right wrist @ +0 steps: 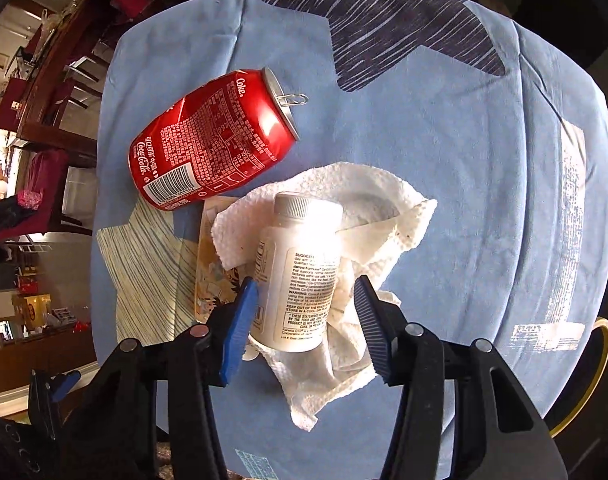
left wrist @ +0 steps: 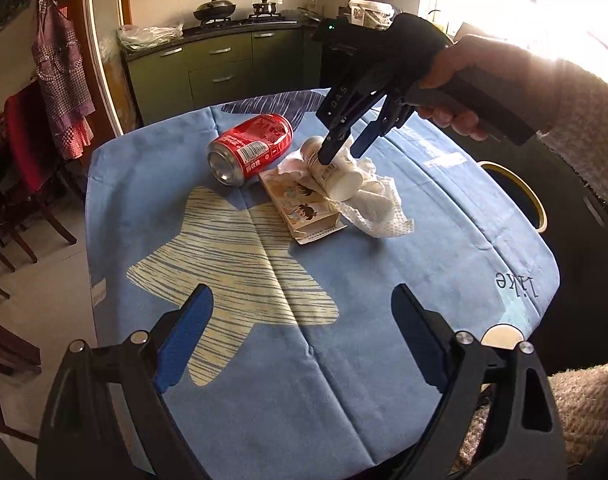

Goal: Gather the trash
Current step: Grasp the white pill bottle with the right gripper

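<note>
On the blue tablecloth (left wrist: pixel 232 380) the trash lies in one small cluster: a dented red can (right wrist: pixel 208 142) on its side at the far left, a flattened carton (left wrist: pixel 304 210) beside it, and a crumpled paper towel (right wrist: pixel 368 216) with a white pill bottle (right wrist: pixel 300 268) lying on top.

The right gripper (right wrist: pixel 306 324) points steeply down over the bottle. Its fingers stand apart on either side of the bottle's base end. The left pad looks to be at the bottle's wall, the right pad clear of it, so it is not clamped. The bottle's long axis runs along the fingers, cap pointing away, so closing would squeeze it across its width.

The left gripper (left wrist: pixel 300 340) hangs wide apart and empty over the near cloth, well away from the pile. A black bin (left wrist: pixel 576 240) with a yellow rim (left wrist: pixel 516 188) sits off the table's right edge; I cannot see what is in it.
</note>
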A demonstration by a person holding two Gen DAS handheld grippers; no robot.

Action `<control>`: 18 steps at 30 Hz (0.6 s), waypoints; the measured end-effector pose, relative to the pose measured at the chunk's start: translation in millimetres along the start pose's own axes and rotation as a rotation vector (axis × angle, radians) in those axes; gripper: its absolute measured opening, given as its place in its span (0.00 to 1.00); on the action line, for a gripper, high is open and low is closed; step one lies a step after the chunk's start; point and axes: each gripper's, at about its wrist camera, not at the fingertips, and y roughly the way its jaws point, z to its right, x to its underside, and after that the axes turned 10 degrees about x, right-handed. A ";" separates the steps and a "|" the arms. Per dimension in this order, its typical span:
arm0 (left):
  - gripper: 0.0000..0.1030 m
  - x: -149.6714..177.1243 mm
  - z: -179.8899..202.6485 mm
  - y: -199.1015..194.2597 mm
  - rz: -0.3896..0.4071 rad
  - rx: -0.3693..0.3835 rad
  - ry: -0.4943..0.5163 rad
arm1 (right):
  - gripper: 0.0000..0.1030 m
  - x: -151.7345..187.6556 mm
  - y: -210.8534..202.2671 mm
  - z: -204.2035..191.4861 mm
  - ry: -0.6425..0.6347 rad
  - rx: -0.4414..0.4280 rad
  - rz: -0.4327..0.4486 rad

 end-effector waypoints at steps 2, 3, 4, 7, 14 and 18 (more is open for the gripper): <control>0.83 1.1 -0.7 -0.1 -0.002 0.001 -0.003 | 0.50 -1.0 4.0 -3.2 -0.007 0.005 -0.005; 0.83 1.3 -1.0 -0.2 -0.003 -0.001 -0.005 | 0.49 -1.4 7.0 -5.1 -0.009 0.003 -0.013; 0.83 1.6 -1.4 -0.4 -0.003 -0.001 -0.007 | 0.49 0.0 9.6 -6.8 -0.012 0.005 -0.016; 0.83 1.6 -1.8 -1.5 0.000 0.000 -0.010 | 0.49 0.0 16.0 -9.1 -0.012 0.009 -0.013; 0.84 -1.0 1.8 -1.0 -0.005 0.002 0.001 | 0.48 11.2 -0.8 -1.7 -0.039 -0.010 0.044; 0.84 -3.6 6.9 0.7 -0.007 0.011 0.012 | 0.48 34.4 -27.0 22.4 -0.026 -0.057 0.091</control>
